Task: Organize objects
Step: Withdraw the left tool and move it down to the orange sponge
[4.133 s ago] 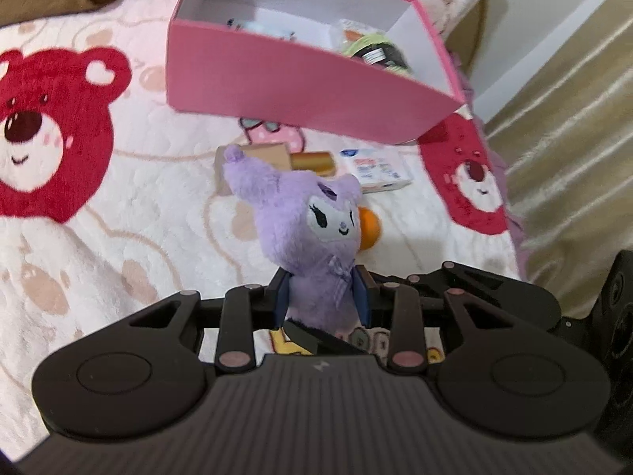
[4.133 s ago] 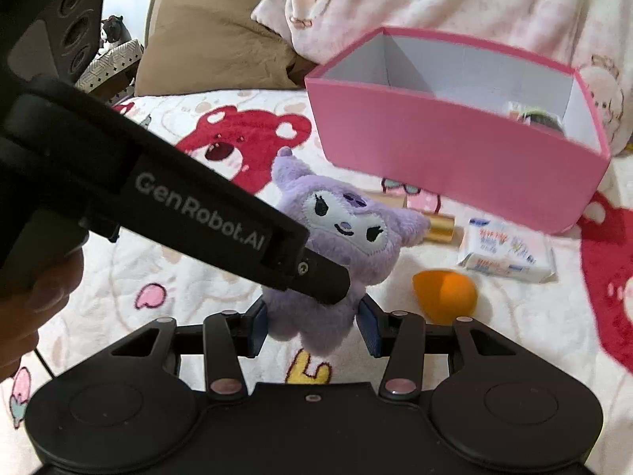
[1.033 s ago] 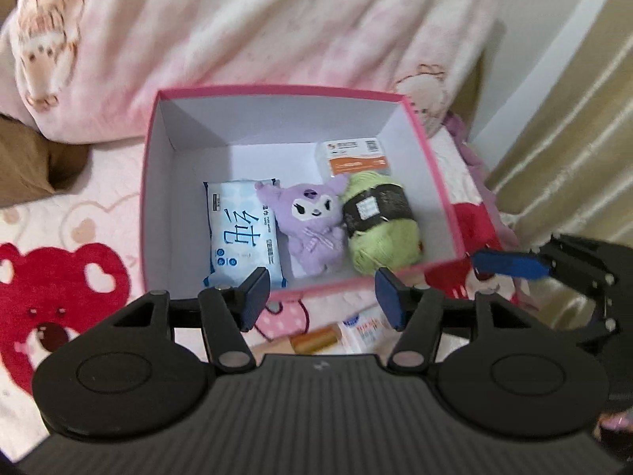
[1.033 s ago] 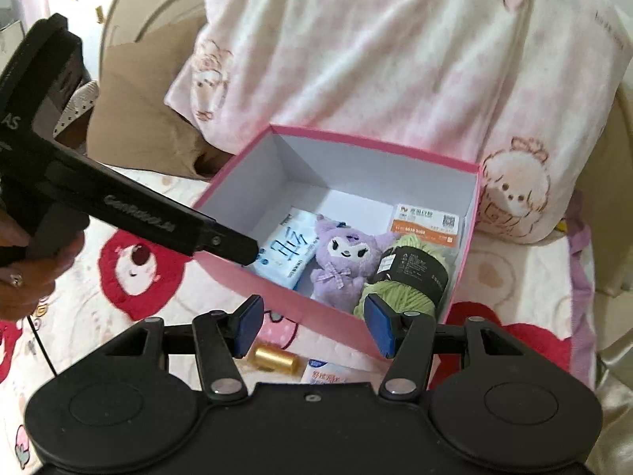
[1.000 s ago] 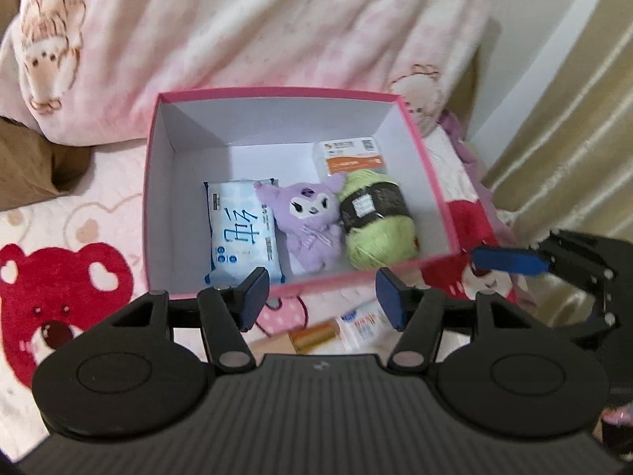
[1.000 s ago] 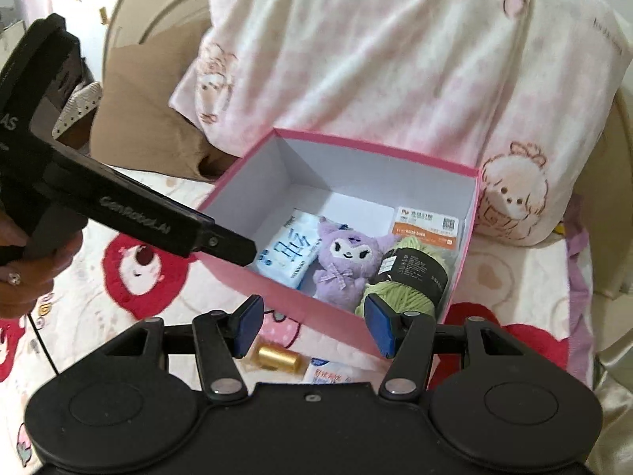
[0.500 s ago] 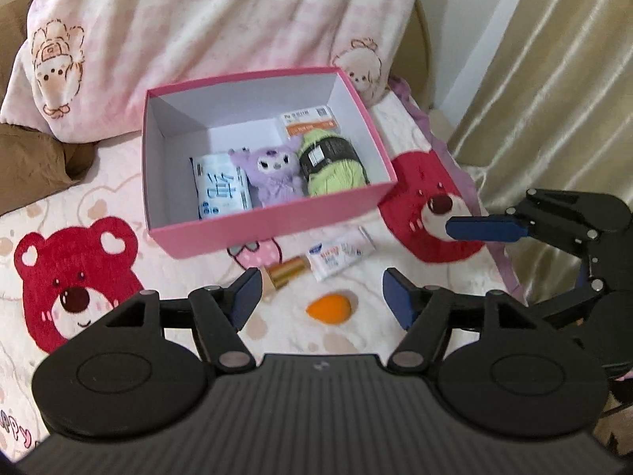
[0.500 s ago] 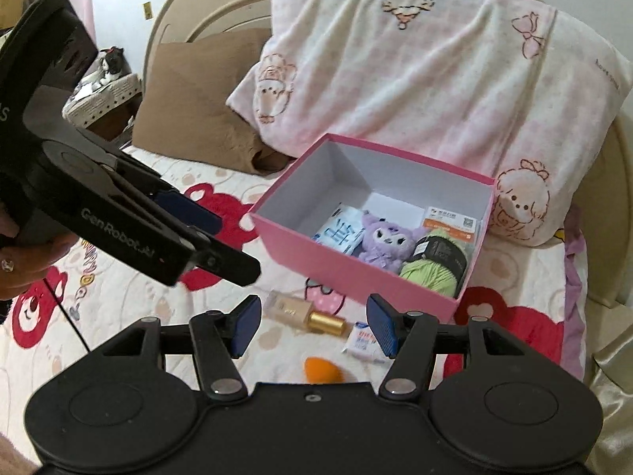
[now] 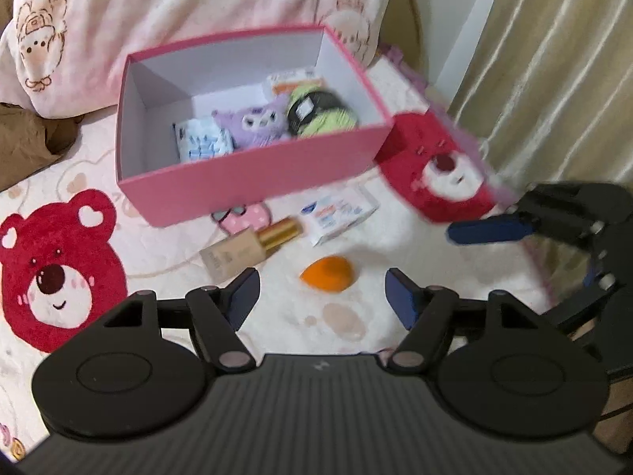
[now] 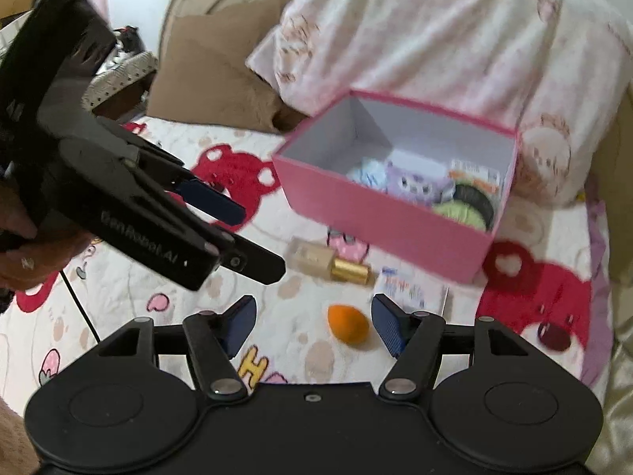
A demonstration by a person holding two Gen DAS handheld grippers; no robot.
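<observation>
- The left gripper (image 9: pixel 322 297) hangs over the bedspread with its blue-padded jaws apart and nothing between them; they have just been opening.
- The right gripper (image 10: pixel 312 324) also has its jaws spread and empty, likewise just been opening; a hand (image 10: pixel 16 237) at the left edge of the right wrist view grasps the left tool.
- An orange egg-shaped sponge (image 9: pixel 327 274) lies on the blanket just beyond the left gripper's fingertips, and in the right wrist view it sits near the right-hand pad (image 10: pixel 385 326).
- Farther out, a beige bottle with a gold cap (image 9: pixel 249 247) lies on its side, and a small white packet (image 9: pixel 339 213) lies just to its right.
- Behind those stands the pink box (image 9: pixel 253 182), open at the top.
- Inside it, in a row from left to right, are a pale blue packet (image 9: pixel 201 140), a purple plush toy (image 9: pixel 257 124) and a ball of green yarn with a black band (image 9: pixel 320 113); a white-and-orange pack (image 9: pixel 294 79) lies behind the yarn.
- The bear-print blanket (image 9: pixel 59 269) covers the bed, a pink pillow (image 9: pixel 198 0) leans at the far side, and a beige curtain (image 9: pixel 554 71) hangs at the right.
</observation>
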